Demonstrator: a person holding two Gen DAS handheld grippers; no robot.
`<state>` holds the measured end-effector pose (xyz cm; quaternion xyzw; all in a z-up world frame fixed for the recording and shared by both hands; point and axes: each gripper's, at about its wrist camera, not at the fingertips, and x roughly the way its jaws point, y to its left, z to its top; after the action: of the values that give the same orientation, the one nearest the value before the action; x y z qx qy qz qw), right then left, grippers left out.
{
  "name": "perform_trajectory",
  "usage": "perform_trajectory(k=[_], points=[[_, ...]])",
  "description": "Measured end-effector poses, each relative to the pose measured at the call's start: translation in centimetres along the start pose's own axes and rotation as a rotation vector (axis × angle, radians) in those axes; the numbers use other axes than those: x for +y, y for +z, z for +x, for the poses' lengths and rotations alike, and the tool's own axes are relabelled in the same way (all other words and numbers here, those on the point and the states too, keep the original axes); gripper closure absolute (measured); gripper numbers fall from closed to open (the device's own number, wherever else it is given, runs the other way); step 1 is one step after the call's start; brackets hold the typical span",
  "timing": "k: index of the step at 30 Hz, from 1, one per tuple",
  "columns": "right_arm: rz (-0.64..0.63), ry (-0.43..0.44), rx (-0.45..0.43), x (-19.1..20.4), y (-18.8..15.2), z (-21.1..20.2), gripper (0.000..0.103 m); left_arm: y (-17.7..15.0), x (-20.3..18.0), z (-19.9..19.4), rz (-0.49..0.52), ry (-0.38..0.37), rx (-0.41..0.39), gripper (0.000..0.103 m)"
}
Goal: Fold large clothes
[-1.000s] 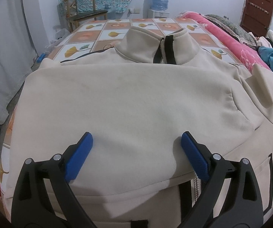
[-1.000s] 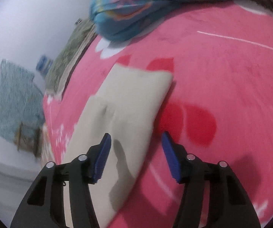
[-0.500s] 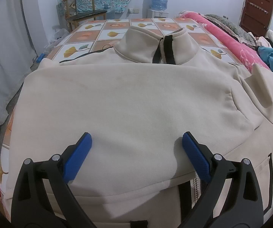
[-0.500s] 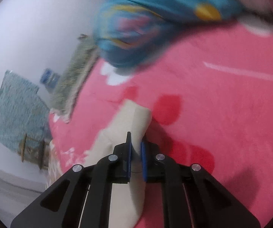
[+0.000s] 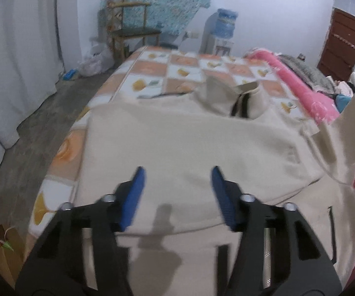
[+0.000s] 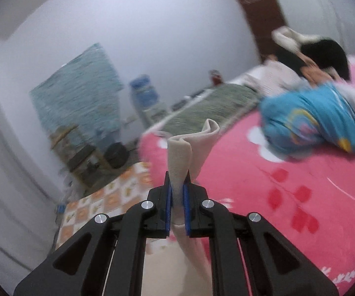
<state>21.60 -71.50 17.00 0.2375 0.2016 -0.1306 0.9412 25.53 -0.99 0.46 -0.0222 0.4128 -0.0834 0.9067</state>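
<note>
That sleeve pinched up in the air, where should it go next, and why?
Probably across, onto the jacket's body. The right hand-held gripper is shut on the cream sleeve, lifted off the pink blanket, while the other side already lies folded over. The left hand-held gripper, closing on nothing, hovers above the jacket.

I can't make out any readable writing from either wrist camera. The water bottle (image 5: 225,23) on the dispenser by the far wall carries a label, but it is too blurred to read, and the bedding shows only flower and leaf patterns.
</note>
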Motion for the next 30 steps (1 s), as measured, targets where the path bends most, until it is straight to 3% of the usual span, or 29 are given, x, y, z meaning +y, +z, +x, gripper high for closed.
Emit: perform_trajectory(k=[4,5,12,17,20,22,24,27,30], points=[[-0.101,0.052,-0.004,6.3,-1.1,-0.3,0.095,-1.2,2.3,3.3,-0.007,0.001,0.134,0.083],[-0.12,0.063,-0.005,7.6,-1.5,-0.3,0.095,-1.4,2.8,3.5,-0.019,-0.002,0.129,0.089],[-0.284,0.187,0.02,19.3,-6.5,-1.0,0.095,-1.8,6.1,1.3,-0.108,-0.116,0.074,0.091],[-0.421,0.325,0.09,27.4,-13.3,-0.4,0.095,-1.8,7.9,-2.1,-0.132,-0.176,0.005,0.091],[-0.53,0.451,0.206,31.6,-19.5,0.8,0.093,-1.6,8.6,-3.7,-0.149,-0.204,-0.016,0.091],[-0.59,0.521,0.318,33.1,-23.3,1.9,0.083,-1.6,8.8,-4.2,-0.154,-0.221,-0.016,0.091],[-0.638,0.56,0.45,33.3,-27.6,3.2,0.06,-1.6,8.7,-4.1,-0.159,-0.243,-0.004,0.091],[-0.636,0.547,0.527,31.3,-30.4,4.0,0.06,-1.5,8.6,-3.6,-0.167,-0.254,0.016,0.091],[-0.539,0.486,0.561,26.7,-30.5,4.0,0.056,-0.9,8.2,-2.7,-0.175,-0.268,0.035,0.089]])
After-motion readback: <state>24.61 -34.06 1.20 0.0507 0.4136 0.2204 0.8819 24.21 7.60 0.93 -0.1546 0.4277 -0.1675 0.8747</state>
